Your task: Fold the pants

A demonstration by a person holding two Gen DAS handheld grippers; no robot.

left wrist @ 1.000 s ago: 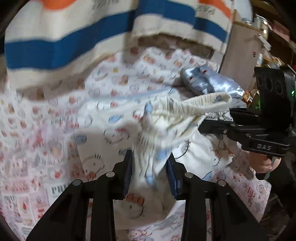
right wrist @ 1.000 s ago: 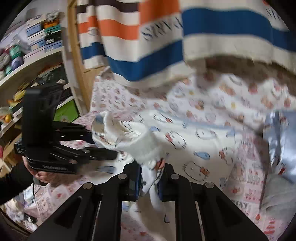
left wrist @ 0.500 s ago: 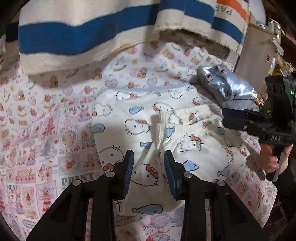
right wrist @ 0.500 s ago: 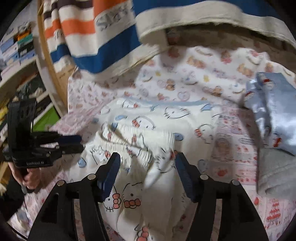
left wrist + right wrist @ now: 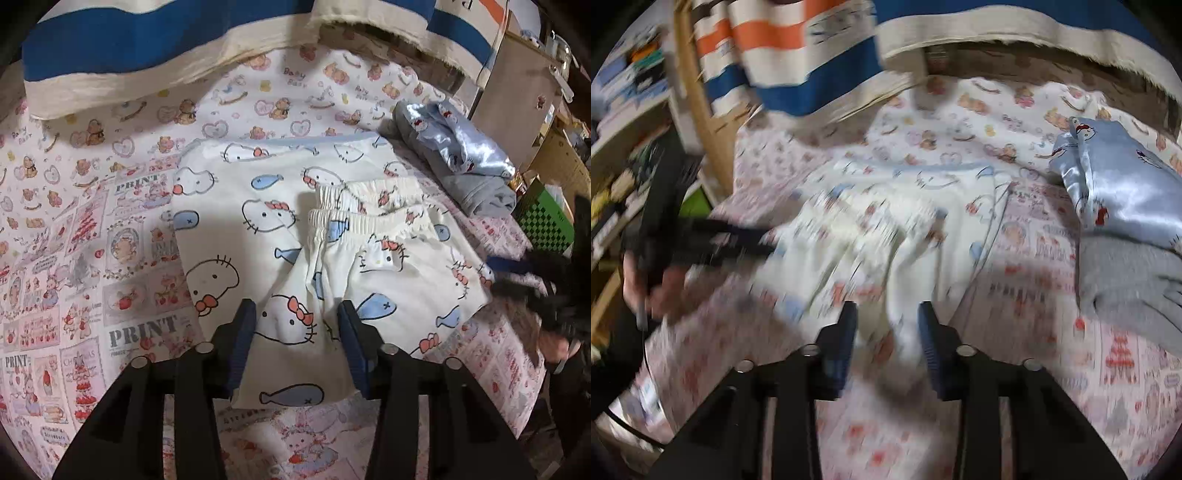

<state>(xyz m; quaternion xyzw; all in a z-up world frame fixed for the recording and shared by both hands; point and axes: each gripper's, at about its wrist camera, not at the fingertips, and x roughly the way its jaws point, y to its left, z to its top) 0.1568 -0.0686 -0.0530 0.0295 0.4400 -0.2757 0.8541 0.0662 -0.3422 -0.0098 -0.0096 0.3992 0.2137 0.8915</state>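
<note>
Pants [image 5: 373, 266] lie flat beneath both parted tools, touching neither.

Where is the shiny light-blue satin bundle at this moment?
The satin bundle lies at the upper right of the left wrist view, on top of a grey garment on the printed sheet, just right of the white cartoon-print pants.

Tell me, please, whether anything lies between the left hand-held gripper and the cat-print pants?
Nothing visible does: the left hand-held gripper hangs open directly over the folded pants, and the blue satin bundle sits off to the side.
</note>
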